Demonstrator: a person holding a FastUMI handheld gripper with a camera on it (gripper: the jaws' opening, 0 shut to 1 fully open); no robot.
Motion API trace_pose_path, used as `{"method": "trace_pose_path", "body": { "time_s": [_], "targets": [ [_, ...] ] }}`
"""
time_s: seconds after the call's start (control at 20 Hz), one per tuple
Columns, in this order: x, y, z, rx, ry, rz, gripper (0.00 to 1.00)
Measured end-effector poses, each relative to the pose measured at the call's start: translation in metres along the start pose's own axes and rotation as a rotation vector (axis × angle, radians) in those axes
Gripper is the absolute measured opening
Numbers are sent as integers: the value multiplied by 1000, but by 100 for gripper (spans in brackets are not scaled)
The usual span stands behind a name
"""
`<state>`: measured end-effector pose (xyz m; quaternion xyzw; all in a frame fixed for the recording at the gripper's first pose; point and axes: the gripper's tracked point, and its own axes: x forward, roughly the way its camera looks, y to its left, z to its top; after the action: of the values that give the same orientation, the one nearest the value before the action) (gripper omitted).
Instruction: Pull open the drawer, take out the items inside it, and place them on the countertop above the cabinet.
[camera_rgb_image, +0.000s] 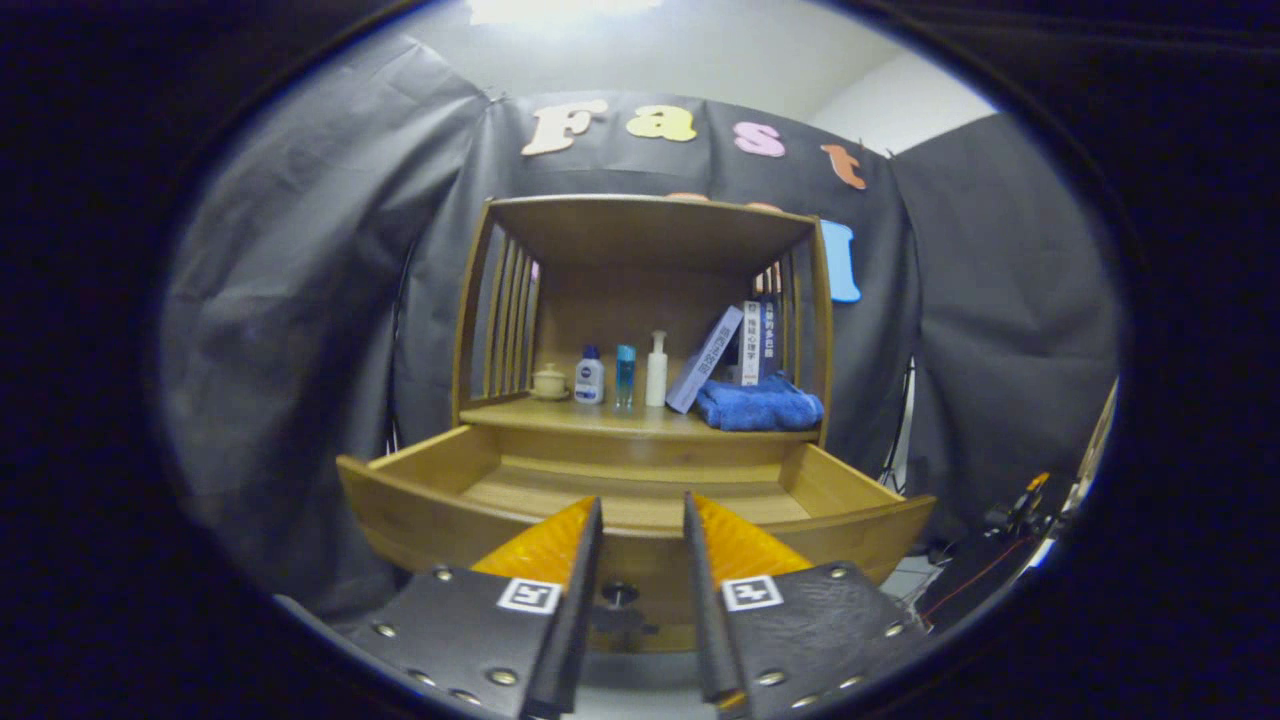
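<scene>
Drawer (640, 500) stands pulled open at twelve o'clock ahead of the gripper (643, 515), fingers apart and holding nothing; knob (619, 594) sits between them, blue towel (758, 406) on the countertop (560, 415) at one o'clock.

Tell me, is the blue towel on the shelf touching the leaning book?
Touching. In the gripper view the folded blue towel lies against the foot of the leaning book, no gap showing. The gripper stands open before the pulled-out drawer, holding nothing.
</scene>
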<state>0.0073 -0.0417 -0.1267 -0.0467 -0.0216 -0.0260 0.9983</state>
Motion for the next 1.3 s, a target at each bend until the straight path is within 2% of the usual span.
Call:
{"method": "trace_pose_path", "body": {
  "time_s": [0.2, 0.35, 0.6, 1.0, 1.15, 1.3],
  "targets": [
    [26, -8, 41, 27, 11, -29, 99],
    [51, -7, 61, 67, 38, -19, 98],
    [99, 15, 44, 68, 253, 69, 99],
    [147, 7, -47, -73, 691, 39, 99],
    [149, 14, -83, -32, 874, 54, 99],
    [147, 21, -103, 30, 981, 60, 99]
  ]
}}
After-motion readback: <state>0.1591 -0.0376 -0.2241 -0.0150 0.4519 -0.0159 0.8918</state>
